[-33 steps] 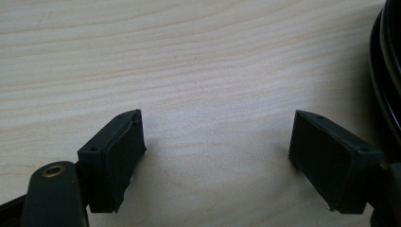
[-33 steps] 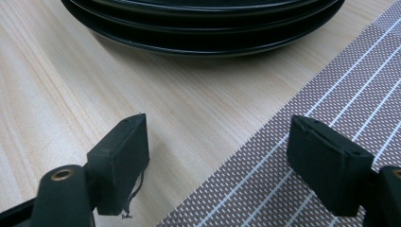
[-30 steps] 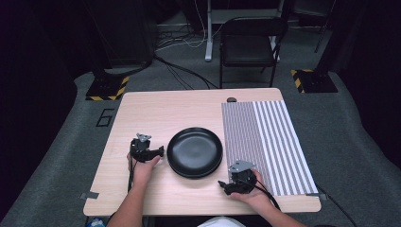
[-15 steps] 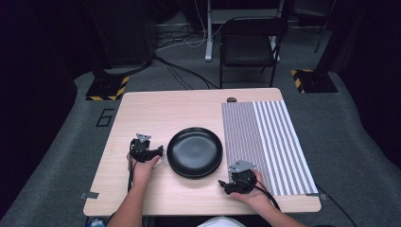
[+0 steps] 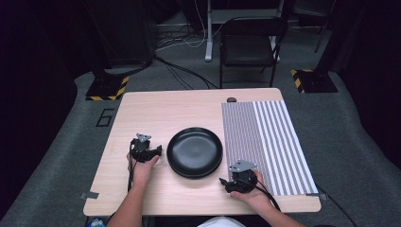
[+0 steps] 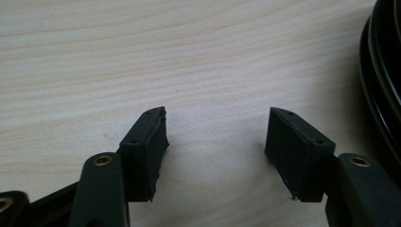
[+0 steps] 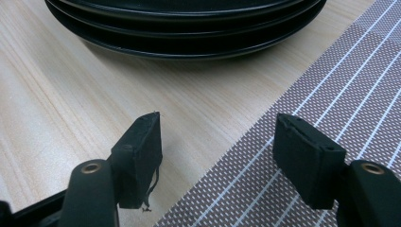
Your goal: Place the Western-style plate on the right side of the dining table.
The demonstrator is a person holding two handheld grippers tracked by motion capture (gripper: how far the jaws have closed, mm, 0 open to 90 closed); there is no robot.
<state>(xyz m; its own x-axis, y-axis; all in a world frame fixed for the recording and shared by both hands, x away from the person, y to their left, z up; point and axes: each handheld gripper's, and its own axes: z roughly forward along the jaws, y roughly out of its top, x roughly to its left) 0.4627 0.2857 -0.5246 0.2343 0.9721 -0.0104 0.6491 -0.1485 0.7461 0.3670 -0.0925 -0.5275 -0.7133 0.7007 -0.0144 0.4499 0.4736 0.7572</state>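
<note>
Both hands are resting where they were a second ago; only the jaws have been closing, with nothing between them. Left gripper [image 5: 158, 151] is sitting released over bare table [image 6: 142, 56], its jaws gaping part-way, the stack of black plates [image 5: 194, 152] lying just off the right jaw's outer side. Right gripper [image 7: 217, 156] is also standing released, the plates lying ahead of its jaws, the striped placemat [image 7: 340, 94] running under the right jaw. Flanking the stack probably suits a two-sided lift. Nothing is blocking either approach; a chair [image 5: 249, 47] is standing well beyond.
</note>
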